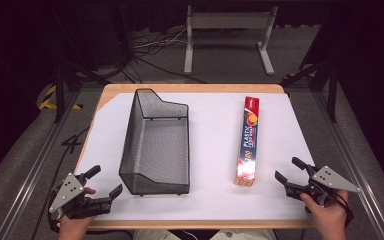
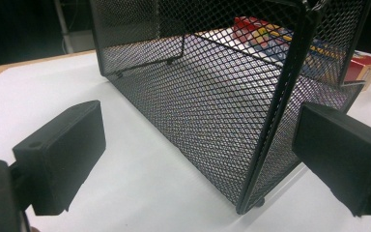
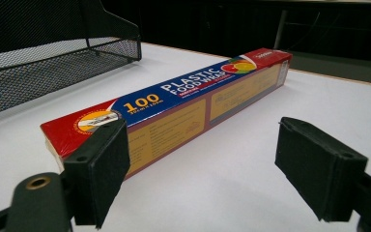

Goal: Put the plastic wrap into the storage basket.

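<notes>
A long plastic food wrap box (image 1: pixel 248 142), red and blue on top, lies lengthwise on the white table cover right of centre. Close up, the box (image 3: pixel 174 104) runs away from my right gripper (image 3: pixel 200 171), whose jaws stand open just short of its near end. Seen from above, the right gripper (image 1: pixel 288 172) rests at the table's near right corner. A black wire mesh basket (image 1: pixel 155 145) stands left of centre. My left gripper (image 1: pixel 104 181) is open at the near left corner, facing the basket's near corner (image 2: pixel 270 145); the left gripper (image 2: pixel 198 159) holds nothing.
The white cover (image 1: pixel 210 150) lies over a wooden table whose edge (image 1: pixel 190 88) shows at the back. A grey metal stand (image 1: pixel 227 35) and cables sit on the floor beyond. Metal rails (image 1: pixel 350 160) run along both sides.
</notes>
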Tool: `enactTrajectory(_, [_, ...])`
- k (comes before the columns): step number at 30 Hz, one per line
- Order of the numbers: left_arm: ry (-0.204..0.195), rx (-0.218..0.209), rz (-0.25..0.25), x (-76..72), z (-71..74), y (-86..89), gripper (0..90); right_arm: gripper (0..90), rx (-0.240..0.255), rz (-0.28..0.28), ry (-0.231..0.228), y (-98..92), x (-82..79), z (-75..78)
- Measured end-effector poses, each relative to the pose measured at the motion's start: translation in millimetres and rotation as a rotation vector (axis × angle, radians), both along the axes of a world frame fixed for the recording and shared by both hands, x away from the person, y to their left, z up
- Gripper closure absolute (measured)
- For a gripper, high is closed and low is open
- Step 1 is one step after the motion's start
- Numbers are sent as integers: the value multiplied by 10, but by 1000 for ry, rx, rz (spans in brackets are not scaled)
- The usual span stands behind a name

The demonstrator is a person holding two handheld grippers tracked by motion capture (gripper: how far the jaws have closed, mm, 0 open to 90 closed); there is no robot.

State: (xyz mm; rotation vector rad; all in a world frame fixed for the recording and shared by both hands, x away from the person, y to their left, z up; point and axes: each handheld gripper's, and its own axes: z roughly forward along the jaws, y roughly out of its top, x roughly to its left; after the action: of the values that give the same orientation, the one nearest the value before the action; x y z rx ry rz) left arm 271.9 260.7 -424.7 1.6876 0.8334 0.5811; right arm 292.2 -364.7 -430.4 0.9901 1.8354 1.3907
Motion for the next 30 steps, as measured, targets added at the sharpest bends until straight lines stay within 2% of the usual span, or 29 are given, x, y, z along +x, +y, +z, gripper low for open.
enactTrajectory(7, [-8, 3, 1, -6, 0, -2, 57, 267, -24, 14, 14, 39, -22, 56])
enactTrajectory(11, [-9, 2, 1, -10, -1, 0, 58, 315, -20, 21, 19, 59, -28, 86])
enactTrajectory(12, [-8, 5, -1, -11, -1, -2, 58, 354, -20, 28, 21, 74, -31, 104])
enactTrajectory(13, [-8, 7, -1, -12, -1, -3, 58, 442, -30, 30, 33, 104, -46, 133])
enactTrajectory(16, [-8, 10, -7, -16, 0, -8, 59, 620, -57, 52, 45, 182, -58, 195])
enactTrajectory(19, [-5, 19, -11, -23, -6, -14, 61, 761, -71, 89, 64, 259, -56, 232])
enactTrajectory(23, [-4, 17, -17, -32, -5, -12, 62, 899, -82, 123, 79, 359, -38, 265])
enactTrajectory(30, [-5, 27, -25, -28, -9, -21, 65, 900, -89, 183, 91, 544, -15, 336])
